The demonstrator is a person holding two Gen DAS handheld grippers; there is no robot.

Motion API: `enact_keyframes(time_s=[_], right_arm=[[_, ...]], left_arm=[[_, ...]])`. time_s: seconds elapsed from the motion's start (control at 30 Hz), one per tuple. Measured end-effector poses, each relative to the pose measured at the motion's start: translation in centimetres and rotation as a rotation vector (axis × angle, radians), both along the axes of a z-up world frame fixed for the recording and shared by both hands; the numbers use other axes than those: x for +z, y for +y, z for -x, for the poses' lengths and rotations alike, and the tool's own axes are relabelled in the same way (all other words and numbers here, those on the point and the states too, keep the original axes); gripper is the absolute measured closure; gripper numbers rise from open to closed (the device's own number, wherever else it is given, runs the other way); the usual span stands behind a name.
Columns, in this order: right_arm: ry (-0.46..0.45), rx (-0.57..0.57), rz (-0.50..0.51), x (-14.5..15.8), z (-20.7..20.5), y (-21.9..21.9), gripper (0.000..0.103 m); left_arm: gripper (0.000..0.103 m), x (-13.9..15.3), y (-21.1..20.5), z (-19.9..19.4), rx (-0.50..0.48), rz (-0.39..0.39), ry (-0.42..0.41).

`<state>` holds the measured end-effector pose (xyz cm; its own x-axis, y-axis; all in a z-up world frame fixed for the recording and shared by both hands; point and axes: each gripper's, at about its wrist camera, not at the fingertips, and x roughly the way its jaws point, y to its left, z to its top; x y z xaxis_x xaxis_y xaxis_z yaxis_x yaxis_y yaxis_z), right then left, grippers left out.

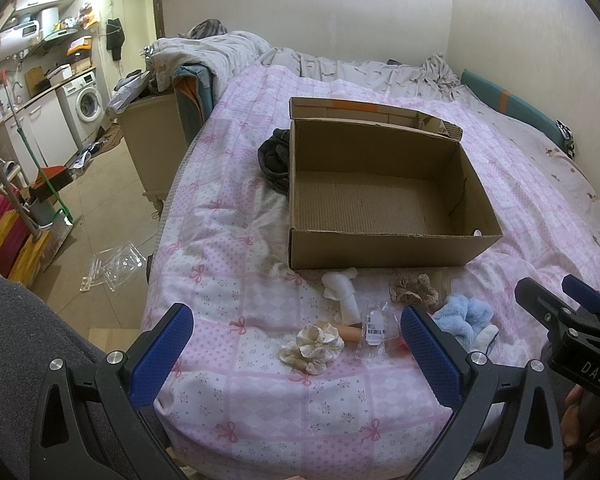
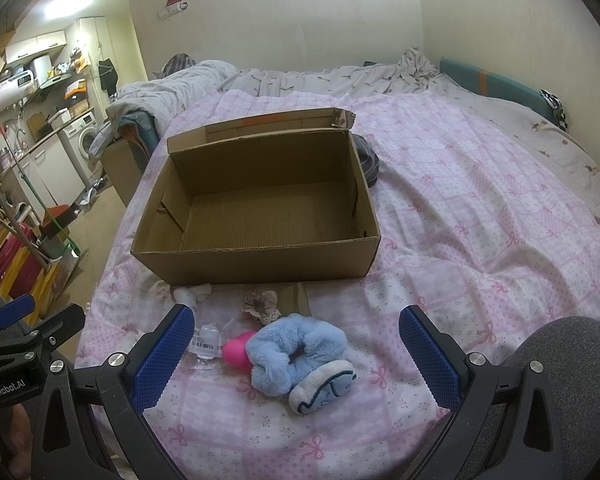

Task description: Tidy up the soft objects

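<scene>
An open cardboard box [image 1: 392, 246] [image 2: 260, 262] with nothing in it sits on the pink bed. In front of it lie a cream scrunchie [image 1: 313, 345], a white sock [image 1: 342, 292] [image 2: 190, 294], a beige lace scrunchie [image 1: 412, 288] [image 2: 260, 304], a clear packet [image 1: 374, 326] [image 2: 206, 340], a fluffy blue plush [image 1: 464, 318] [image 2: 296, 354] and a pink ball [image 2: 238, 352]. My left gripper [image 1: 296, 342] is open, hovering over the cream scrunchie. My right gripper [image 2: 296, 344] [image 1: 550, 298] is open above the blue plush. Neither holds anything.
Dark clothing [image 1: 274, 158] [image 2: 366, 160] lies behind the box. A crumpled grey duvet [image 1: 216, 54] is heaped at the bed's far end. Left of the bed are a nightstand [image 1: 152, 148], floor clutter, a mop and a washing machine [image 1: 86, 100]. Grey sleeves flank the grippers.
</scene>
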<state>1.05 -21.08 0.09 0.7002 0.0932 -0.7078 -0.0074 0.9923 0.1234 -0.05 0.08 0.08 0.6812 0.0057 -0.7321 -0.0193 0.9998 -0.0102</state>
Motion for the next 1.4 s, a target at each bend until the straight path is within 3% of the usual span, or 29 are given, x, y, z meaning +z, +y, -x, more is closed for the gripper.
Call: enact_keyframes(time_s=[0.77,0.97,1.17,1.4], right_arm=[[-0.005,-0.004,0.0,0.4,-0.1,-0.1,0.0],[0.002,0.033,-0.021,2.3,-1.5,-0.5,0.0],[0.045,0.052,-0.111,3.8,-4.0,-2.4,0.0],[0.158,0.057,-0.218,1.4,-6.7,-4.8,0.0]], left_arm=[[0.0,-0.1,0.7,0.3,-0.017,0.02,0.02],[0.0,0.6,0.6,-2.3,-0.015,0.015,0.067],[0.0,0.6,1.7,-6.0,-0.003,0.043,0.163],[0.0,-1.0,2.9,-9.5,0.033,0.044,0.24]])
